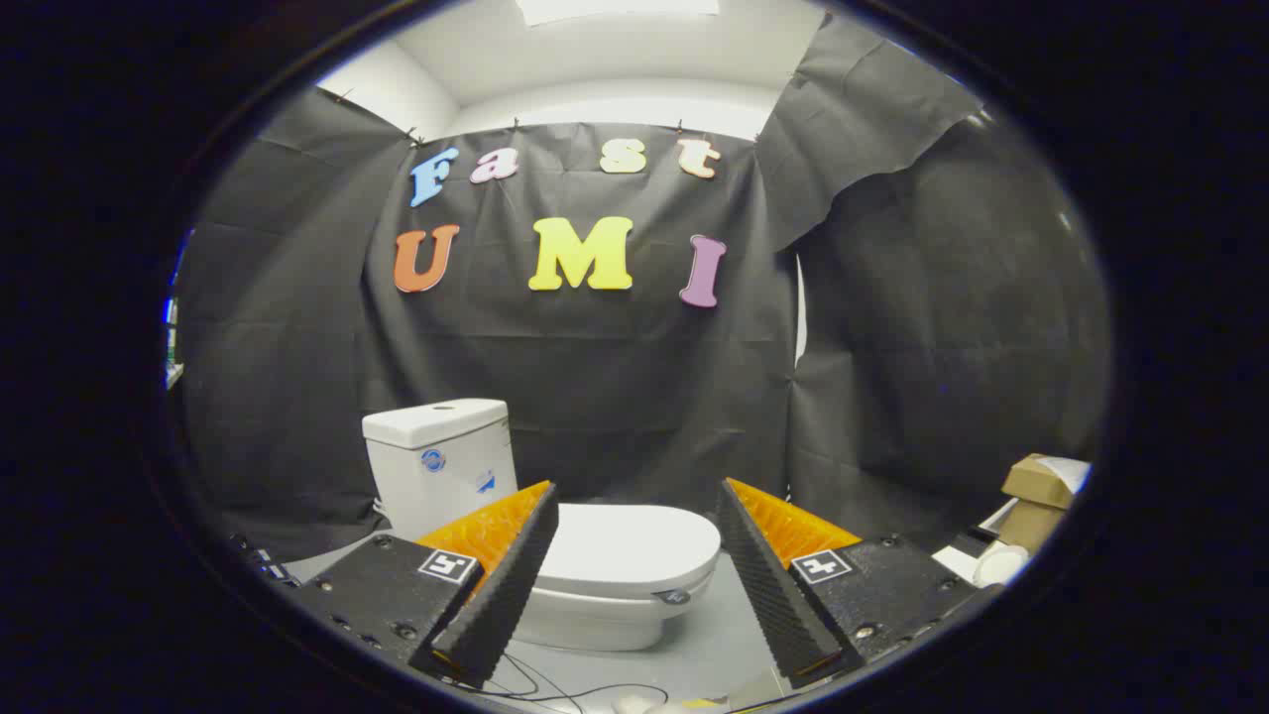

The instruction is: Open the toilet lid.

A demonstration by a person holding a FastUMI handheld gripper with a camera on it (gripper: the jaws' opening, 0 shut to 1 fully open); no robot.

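Note:
A white toilet stands on the grey floor ahead of me, its tank (439,461) at the back left against the black cloth. Its lid (630,543) lies flat and closed over the bowl (595,615), the front edge pointing toward the right. My gripper (636,496) is open, with the two orange-and-black fingers (501,570) spread wide on either side of the lid as I see it. Nothing is between them and they touch nothing. The lid lies beyond the fingertips, some way off.
Cardboard boxes (1036,486) and white items are piled at the right by the cloth wall. Thin black cables (555,689) trail over the grey floor (714,635) just below the fingers, in front of the bowl.

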